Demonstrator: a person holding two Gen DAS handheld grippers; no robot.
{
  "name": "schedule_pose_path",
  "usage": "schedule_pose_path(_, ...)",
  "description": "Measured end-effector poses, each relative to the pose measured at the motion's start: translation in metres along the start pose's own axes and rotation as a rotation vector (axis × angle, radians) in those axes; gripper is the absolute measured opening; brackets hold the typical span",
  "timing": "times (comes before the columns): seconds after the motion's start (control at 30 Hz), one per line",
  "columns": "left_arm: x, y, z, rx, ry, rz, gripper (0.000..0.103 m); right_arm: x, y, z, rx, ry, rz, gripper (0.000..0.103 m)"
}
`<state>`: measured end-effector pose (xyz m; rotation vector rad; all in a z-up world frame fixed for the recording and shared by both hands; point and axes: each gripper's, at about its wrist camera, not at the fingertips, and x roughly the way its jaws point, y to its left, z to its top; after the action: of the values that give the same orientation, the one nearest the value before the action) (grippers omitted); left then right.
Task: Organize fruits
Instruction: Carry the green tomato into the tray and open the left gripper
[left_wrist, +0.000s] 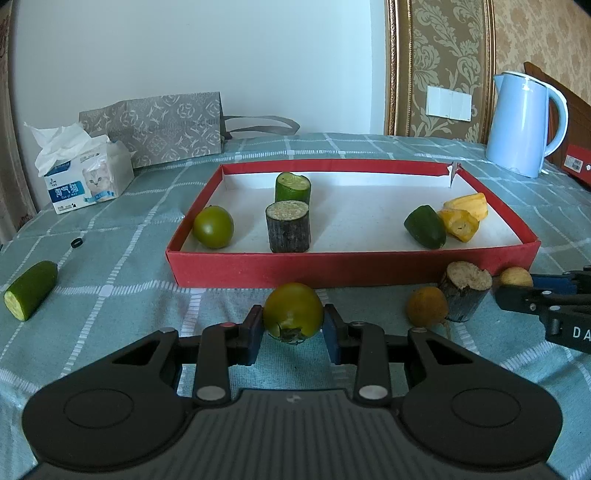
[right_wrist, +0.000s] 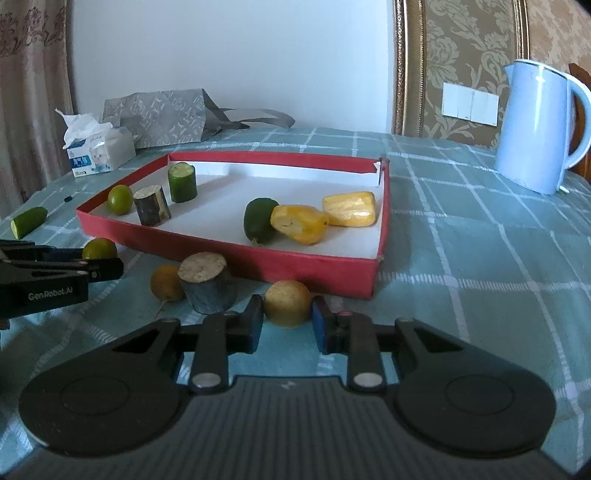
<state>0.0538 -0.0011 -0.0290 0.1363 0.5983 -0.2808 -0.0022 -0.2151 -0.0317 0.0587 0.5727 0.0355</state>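
My left gripper (left_wrist: 293, 317) is shut on a round green fruit (left_wrist: 293, 308) just in front of the red tray (left_wrist: 332, 271). My right gripper (right_wrist: 287, 314) is shut on a round yellow-brown fruit (right_wrist: 287, 302) near the red tray's (right_wrist: 229, 249) front right corner. In the tray lie a green fruit (left_wrist: 213, 227), a dark cane stump (left_wrist: 288, 229), a cucumber piece (left_wrist: 293, 188), a green end piece (left_wrist: 424, 227) and two yellow pieces (left_wrist: 461, 219). On the cloth lie another stump (right_wrist: 207, 282), a brown fruit (right_wrist: 166, 282) and a cucumber half (left_wrist: 31, 290).
A tissue box (left_wrist: 86, 177) and a grey paper bag (left_wrist: 159, 125) stand at the back left. A light blue kettle (left_wrist: 524, 122) stands at the back right beside a red box (left_wrist: 578, 166). A small black ring (left_wrist: 76, 243) lies on the checked cloth.
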Motion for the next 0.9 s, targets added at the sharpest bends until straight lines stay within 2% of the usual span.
schedule_pose_path(0.1,0.0,0.0,0.0,0.001,0.0,0.0,0.033,-0.005,-0.002,-0.001,0.008,-0.023,-0.008,0.026)
schedule_pose_path(0.5,-0.001,0.0,0.0,0.004,-0.002,0.001,0.033,-0.006,-0.005,-0.003,0.021,-0.017,-0.001,0.026)
schedule_pose_path(0.6,-0.004,0.0,0.0,0.0,-0.025,-0.001,0.033,-0.005,-0.005,-0.002,0.024,-0.011,-0.002,0.026)
schedule_pose_path(0.9,-0.023,0.004,0.012,-0.054,-0.128,-0.067,0.033,-0.005,-0.004,-0.002,0.024,-0.009,0.008,0.026)
